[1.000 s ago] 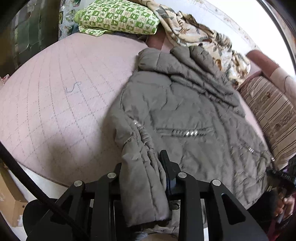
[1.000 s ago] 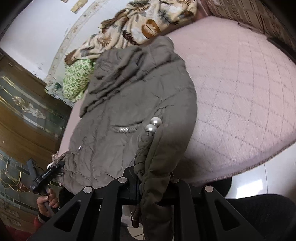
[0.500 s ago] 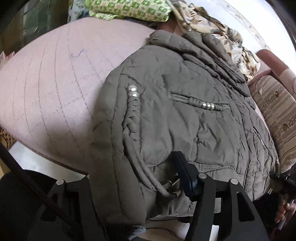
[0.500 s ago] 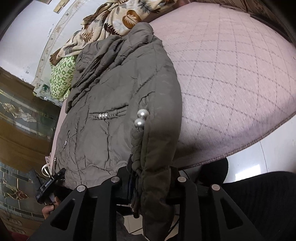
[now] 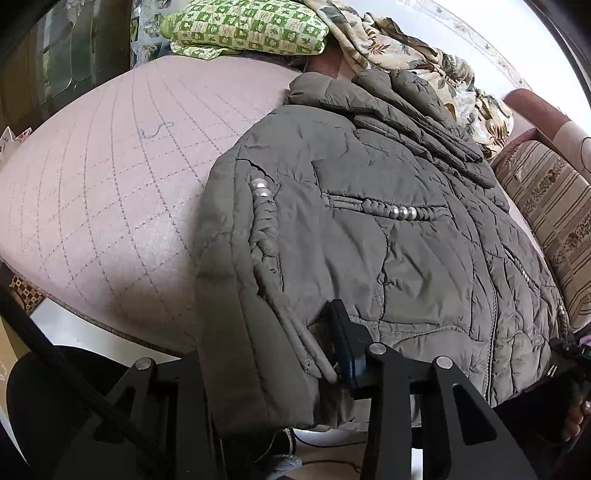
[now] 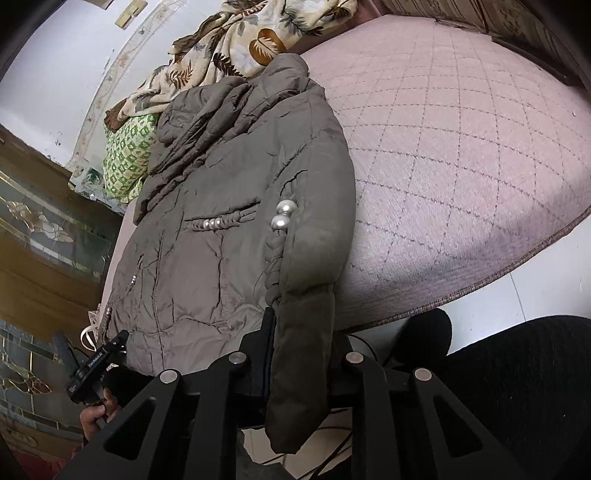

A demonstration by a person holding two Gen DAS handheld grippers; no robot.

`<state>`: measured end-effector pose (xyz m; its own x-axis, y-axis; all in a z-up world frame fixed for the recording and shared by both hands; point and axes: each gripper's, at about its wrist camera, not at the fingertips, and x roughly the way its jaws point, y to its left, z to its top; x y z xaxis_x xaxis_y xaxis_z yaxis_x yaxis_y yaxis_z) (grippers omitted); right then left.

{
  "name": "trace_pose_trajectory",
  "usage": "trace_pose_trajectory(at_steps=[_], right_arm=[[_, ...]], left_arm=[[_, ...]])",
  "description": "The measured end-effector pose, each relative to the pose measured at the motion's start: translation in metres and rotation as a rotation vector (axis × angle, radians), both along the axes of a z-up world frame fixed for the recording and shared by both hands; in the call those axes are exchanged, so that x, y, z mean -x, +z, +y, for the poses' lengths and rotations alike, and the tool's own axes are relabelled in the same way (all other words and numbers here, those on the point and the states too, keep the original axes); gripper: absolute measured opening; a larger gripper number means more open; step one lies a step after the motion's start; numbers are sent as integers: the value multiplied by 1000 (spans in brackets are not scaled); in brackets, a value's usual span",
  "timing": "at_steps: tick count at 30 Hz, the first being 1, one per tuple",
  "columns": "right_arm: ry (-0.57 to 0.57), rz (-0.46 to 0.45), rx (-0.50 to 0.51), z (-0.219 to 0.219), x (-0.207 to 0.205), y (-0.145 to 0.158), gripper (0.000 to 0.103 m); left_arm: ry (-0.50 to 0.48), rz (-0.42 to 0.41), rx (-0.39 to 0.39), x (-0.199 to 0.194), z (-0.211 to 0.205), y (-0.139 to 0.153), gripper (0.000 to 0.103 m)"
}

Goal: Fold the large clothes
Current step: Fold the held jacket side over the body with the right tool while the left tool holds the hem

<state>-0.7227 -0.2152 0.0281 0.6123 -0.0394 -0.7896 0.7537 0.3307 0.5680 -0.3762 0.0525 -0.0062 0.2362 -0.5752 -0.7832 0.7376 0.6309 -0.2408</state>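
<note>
Here, a grey padded jacket (image 5: 388, 229) lies spread on a bed (image 5: 110, 206) with a pink quilted cover.
Its near hem hangs over the bed's edge. The left tongs (image 5: 291, 354) have just been closing, with a thick fold of the hem between them; the right tongs (image 6: 299, 354) are clamped on a hanging fold of the hem. Pearl beads (image 6: 282, 214) trim the pocket.

One jacket (image 5: 388, 258), two claws.
Also one bed (image 5: 110, 192), one green pillow (image 5: 251, 26), one leaf-print blanket (image 5: 399, 48), one striped cushion (image 5: 554, 206).
</note>
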Motion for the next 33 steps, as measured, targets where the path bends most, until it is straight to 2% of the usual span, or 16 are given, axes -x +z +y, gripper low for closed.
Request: trace_pose_trajectory(at_steps=[4, 8, 16, 25, 33], right_arm=[[-24, -13, -41, -1, 5, -8, 22], [-8, -8, 33, 4, 2, 3, 15], [26, -58, 125, 5, -3, 25, 14], [46, -53, 155, 5, -5, 31, 14], [48, -47, 161, 5, -9, 35, 14]], left_arm=[[1, 3, 4, 0, 1, 0, 38], [-6, -20, 6, 3, 0, 5, 28], [-29, -81, 17, 7, -2, 21, 22], [-60, -247, -37, 26, -15, 38, 21], [-70, -355, -63, 38, -24, 50, 21]])
